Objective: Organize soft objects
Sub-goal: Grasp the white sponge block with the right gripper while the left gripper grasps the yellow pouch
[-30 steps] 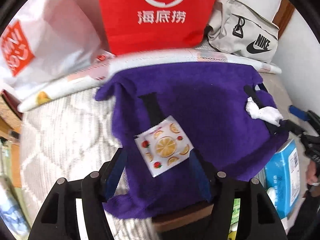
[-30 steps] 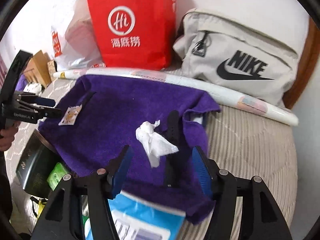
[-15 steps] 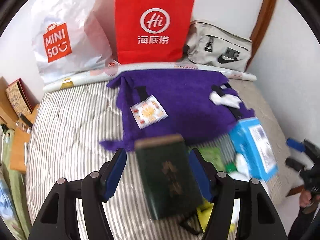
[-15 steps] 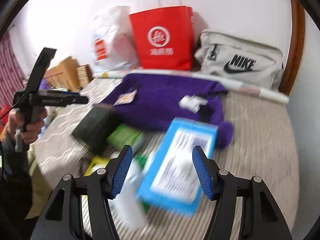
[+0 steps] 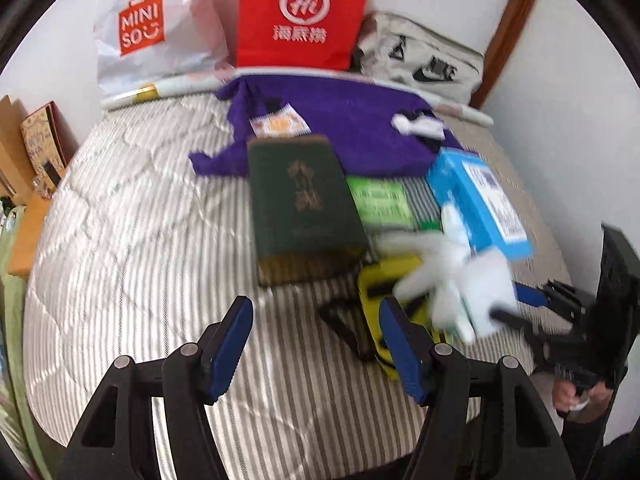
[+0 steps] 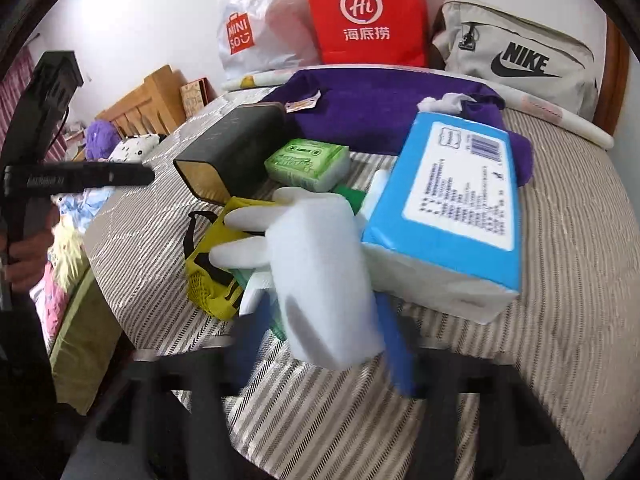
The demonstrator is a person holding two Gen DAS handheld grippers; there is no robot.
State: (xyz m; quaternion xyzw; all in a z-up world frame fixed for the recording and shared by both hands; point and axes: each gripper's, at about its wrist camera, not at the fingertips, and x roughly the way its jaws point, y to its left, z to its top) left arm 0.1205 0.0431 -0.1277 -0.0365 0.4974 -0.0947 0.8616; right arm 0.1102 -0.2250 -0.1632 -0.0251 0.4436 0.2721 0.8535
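Observation:
A white glove (image 6: 316,272) lies on a yellow mesh bag (image 6: 216,276) near the bed's front edge; it also shows blurred in the left wrist view (image 5: 452,280). My right gripper (image 6: 320,340) has its blue fingers on either side of the glove's cuff, blurred, so its hold is unclear. My left gripper (image 5: 316,344) is open and empty above bare bedding. Behind the glove lie a blue tissue pack (image 6: 448,208), a green packet (image 6: 308,164), a dark green book (image 5: 300,208) and a purple towel (image 5: 352,136) bearing a crumpled tissue (image 5: 418,125) and a fruit-print sachet (image 5: 280,122).
At the bed's far edge stand a red paper bag (image 5: 300,16), a white Miniso bag (image 5: 148,36), a grey Nike bag (image 6: 516,52) and a rolled poster (image 5: 168,88). Wooden furniture (image 5: 24,168) is at the left. The striped quilt (image 5: 140,240) is bare on the left.
Both grippers have pulled back from the purple towel toward the bed's front edge. My right gripper has come down around the white glove; the left hangs over bare quilt.

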